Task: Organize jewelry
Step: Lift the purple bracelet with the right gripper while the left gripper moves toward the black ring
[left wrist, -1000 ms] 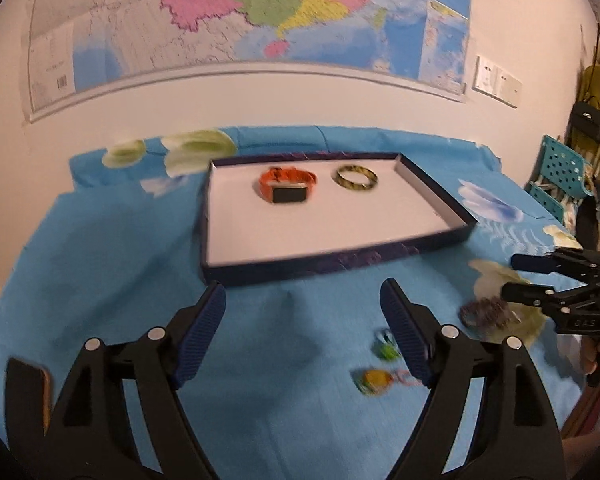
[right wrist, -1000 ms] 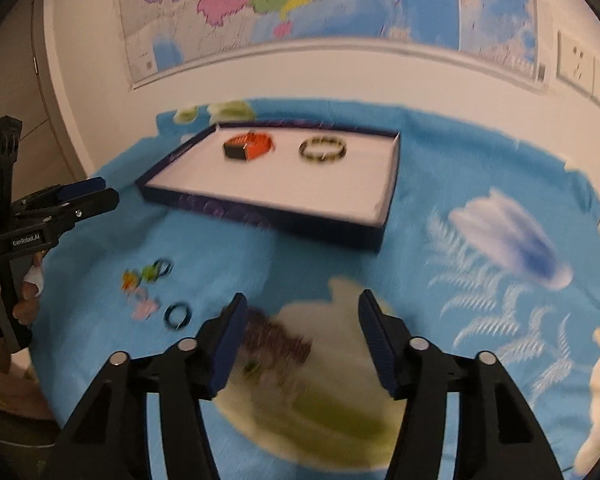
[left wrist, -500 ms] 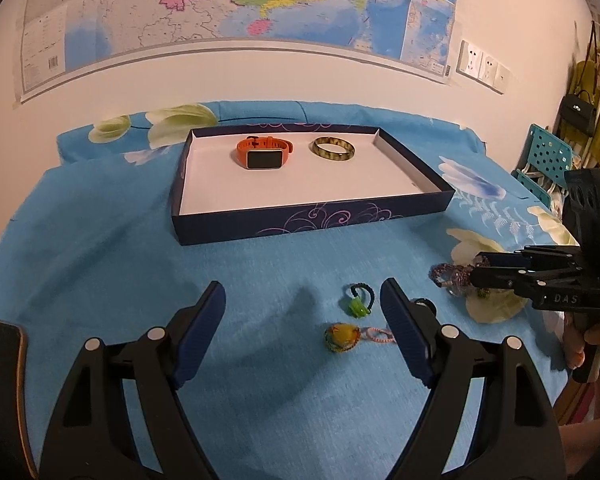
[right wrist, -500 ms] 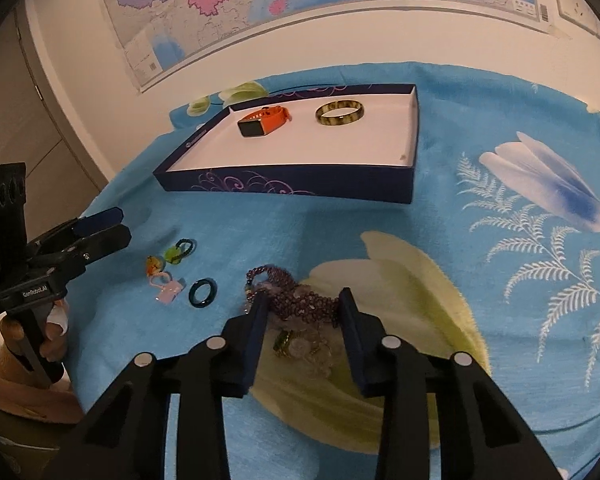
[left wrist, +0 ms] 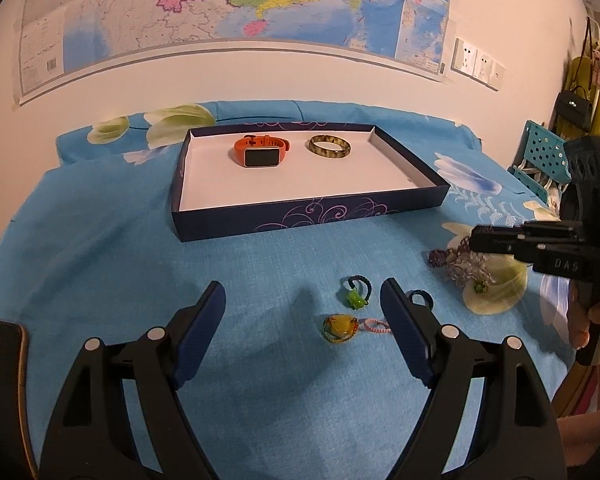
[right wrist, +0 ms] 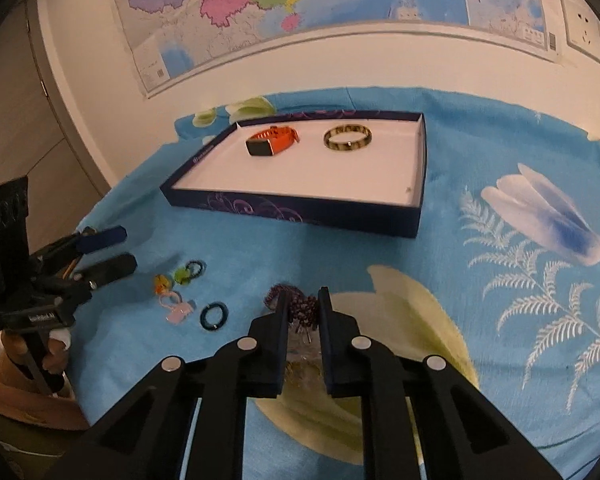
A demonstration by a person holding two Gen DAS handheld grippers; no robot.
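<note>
A dark blue tray point(left wrist: 308, 218) point(right wrist: 300, 216) on the blue floral cloth holds an orange watch point(left wrist: 260, 154) point(right wrist: 272, 142) and a mottled bangle point(left wrist: 329, 146) point(right wrist: 348, 139). My right gripper point(right wrist: 304, 308) point(left wrist: 476, 240) is closed on a purple beaded bracelet point(right wrist: 296, 304) point(left wrist: 456, 262) lying on the cloth. My left gripper point(left wrist: 302, 304) point(right wrist: 112, 248) is open and empty, just above the cloth. Near it lie a green-charm ring point(left wrist: 356, 292) point(right wrist: 188, 272), a yellow charm point(left wrist: 340, 328) point(right wrist: 162, 282), a pink piece point(right wrist: 176, 312) and a dark ring point(right wrist: 214, 315) point(left wrist: 420, 298).
A wall with a map stands right behind the table. A teal chair point(left wrist: 540, 156) and hanging bags point(left wrist: 576, 106) are at the far right. The cloth's near edge runs close to both hands.
My right gripper has lowered over the purple bracelet and its fingers have closed from wide open onto the beads. My left gripper has stayed open and drawn back slightly.
</note>
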